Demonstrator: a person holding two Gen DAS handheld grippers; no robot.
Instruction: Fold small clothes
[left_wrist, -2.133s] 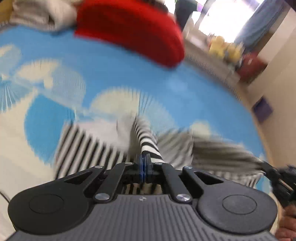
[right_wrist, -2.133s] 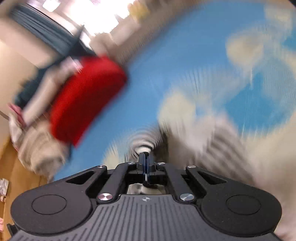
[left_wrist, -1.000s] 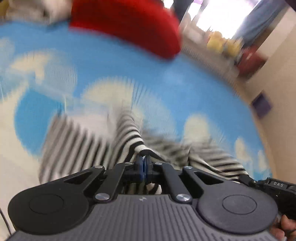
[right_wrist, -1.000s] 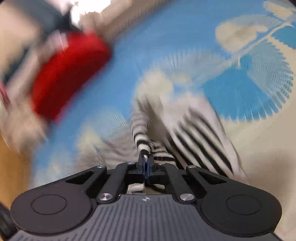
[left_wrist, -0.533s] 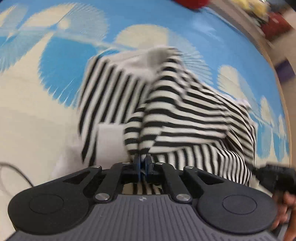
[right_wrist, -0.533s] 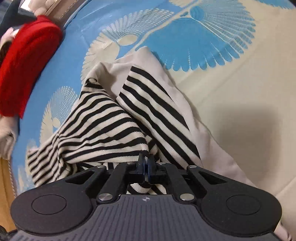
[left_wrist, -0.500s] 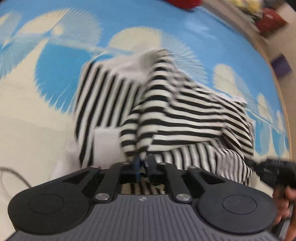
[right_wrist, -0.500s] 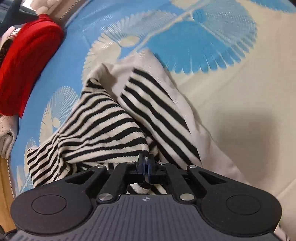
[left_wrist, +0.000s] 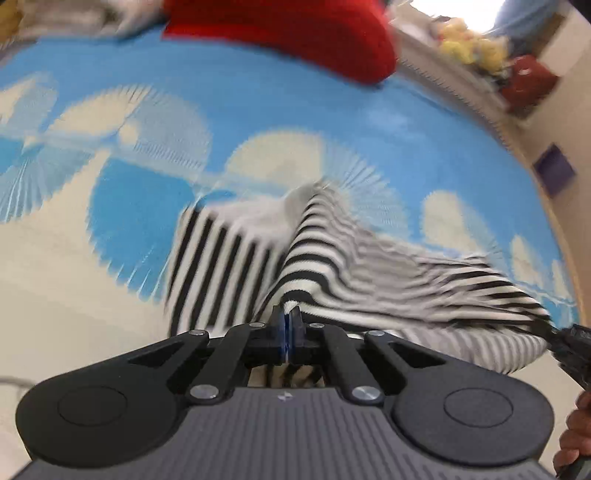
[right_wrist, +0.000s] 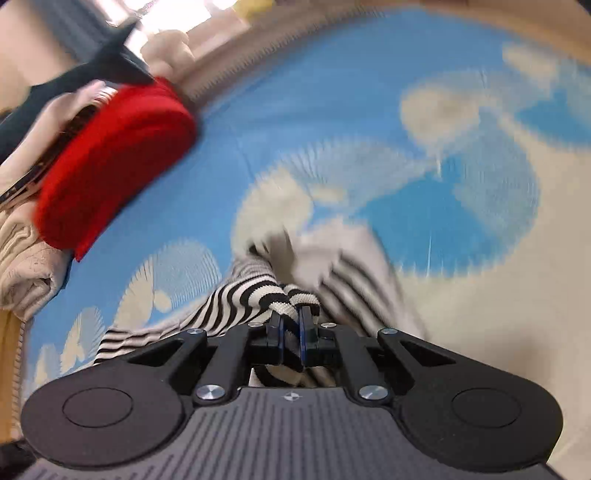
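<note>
A black-and-white striped knit garment (left_wrist: 369, 258) lies partly on a blue and cream patterned mat (left_wrist: 258, 110). My left gripper (left_wrist: 290, 332) is shut on an edge of it and holds that edge lifted. In the right wrist view the same striped garment (right_wrist: 258, 291) runs into my right gripper (right_wrist: 291, 332), which is shut on a thick rolled edge of it. The right gripper (left_wrist: 569, 347) also shows at the right edge of the left wrist view, at the garment's far corner. The cloth hangs stretched between both grippers; its other half rests on the mat.
A folded red garment (left_wrist: 288, 29) lies at the far side of the mat, also in the right wrist view (right_wrist: 110, 158). Beige and cream clothes (right_wrist: 22, 266) are piled beside it. A shelf with yellow and red items (left_wrist: 498, 62) stands by the wall.
Both grippers have lifted the striped garment's edge up off the mat and tilted upward, so the red garment and room are back in view. The frames are motion-blurred.
</note>
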